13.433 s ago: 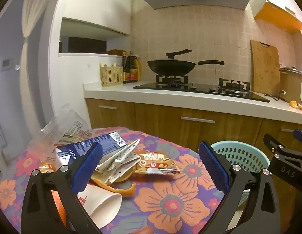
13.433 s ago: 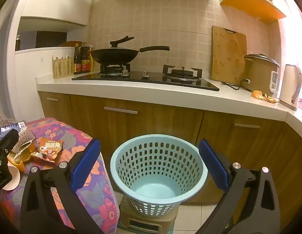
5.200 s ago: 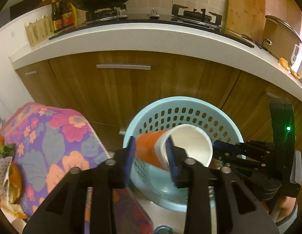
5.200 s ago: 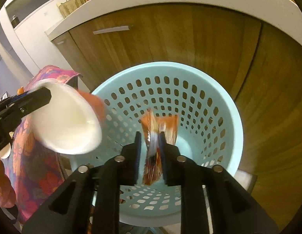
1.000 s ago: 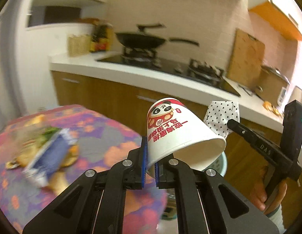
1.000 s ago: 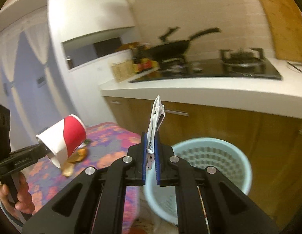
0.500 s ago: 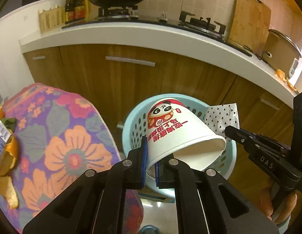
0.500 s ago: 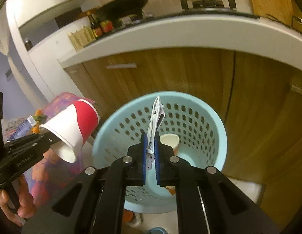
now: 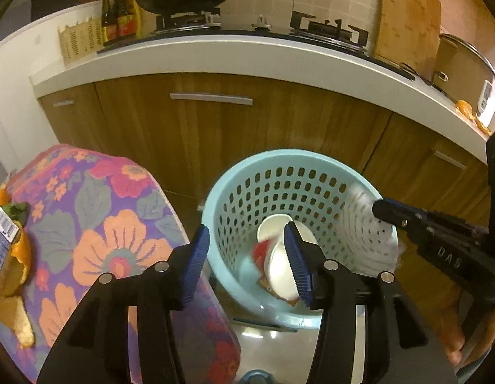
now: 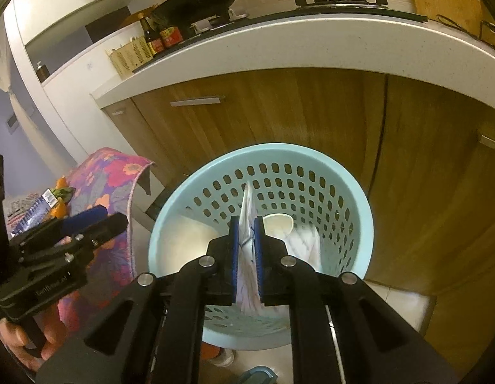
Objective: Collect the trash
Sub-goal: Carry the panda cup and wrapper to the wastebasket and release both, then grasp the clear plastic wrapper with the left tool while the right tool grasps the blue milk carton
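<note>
A light blue perforated basket (image 9: 234, 188) (image 10: 353, 192) stands on the floor below the counter. My left gripper (image 9: 247, 256) is open and empty above its near rim. The red and white paper cup (image 9: 279, 272) lies blurred inside the basket, beside another white cup (image 9: 273, 227) (image 10: 279, 222). My right gripper (image 10: 246, 249) hangs over the basket with its jaws slightly parted around a white dotted paper wrapper (image 10: 247, 275), which looks blurred and is slipping down. The right gripper's tip also shows in the left wrist view (image 9: 380, 208).
A table with a flowered cloth (image 9: 97, 230) stands left of the basket, with orange peel (image 9: 20, 259) and a blue packet (image 9: 1, 233) on it. Wooden cabinets (image 9: 279, 121) and a white counter (image 9: 247, 57) with a stove and pan stand behind.
My left gripper has opened and the red and white cup has dropped into the basket. My right gripper has loosened on the dotted wrapper, which is sliding down into the basket.
</note>
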`<state>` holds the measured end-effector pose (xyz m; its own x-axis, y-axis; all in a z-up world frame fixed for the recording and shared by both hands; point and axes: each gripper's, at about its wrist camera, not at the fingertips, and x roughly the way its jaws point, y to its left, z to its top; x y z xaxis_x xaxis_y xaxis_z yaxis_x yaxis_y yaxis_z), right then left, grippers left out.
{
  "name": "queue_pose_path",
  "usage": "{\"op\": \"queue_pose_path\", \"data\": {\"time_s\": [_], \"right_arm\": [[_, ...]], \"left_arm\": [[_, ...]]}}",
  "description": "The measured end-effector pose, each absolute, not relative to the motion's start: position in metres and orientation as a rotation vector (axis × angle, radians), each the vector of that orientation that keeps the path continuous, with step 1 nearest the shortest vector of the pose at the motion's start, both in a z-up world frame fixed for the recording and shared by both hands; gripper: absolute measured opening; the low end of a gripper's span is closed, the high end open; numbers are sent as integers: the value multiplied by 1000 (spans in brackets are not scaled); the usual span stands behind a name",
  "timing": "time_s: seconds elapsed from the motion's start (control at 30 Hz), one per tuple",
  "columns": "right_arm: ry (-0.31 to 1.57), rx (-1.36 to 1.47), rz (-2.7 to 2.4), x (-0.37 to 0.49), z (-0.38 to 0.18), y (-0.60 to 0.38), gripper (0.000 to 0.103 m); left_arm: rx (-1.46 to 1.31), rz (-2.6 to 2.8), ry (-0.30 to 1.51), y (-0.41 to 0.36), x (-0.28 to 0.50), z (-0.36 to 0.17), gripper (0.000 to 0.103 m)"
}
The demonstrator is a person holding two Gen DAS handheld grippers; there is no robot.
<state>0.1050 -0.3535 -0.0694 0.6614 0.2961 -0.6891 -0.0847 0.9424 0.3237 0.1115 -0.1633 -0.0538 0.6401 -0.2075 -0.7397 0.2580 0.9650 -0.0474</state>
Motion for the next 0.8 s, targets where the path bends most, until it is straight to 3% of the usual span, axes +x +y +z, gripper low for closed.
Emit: {"op": "queue_pose_path", "data": {"time_s": [0.57,0.8], "right_arm": [[753,233,262,87,-38,-331,8],[715,165,353,76,-29,-295,8]], "left_arm": [[1,-221,712,-118,67,-15,49],[-77,-130,557,-62,22,33,56]]}}
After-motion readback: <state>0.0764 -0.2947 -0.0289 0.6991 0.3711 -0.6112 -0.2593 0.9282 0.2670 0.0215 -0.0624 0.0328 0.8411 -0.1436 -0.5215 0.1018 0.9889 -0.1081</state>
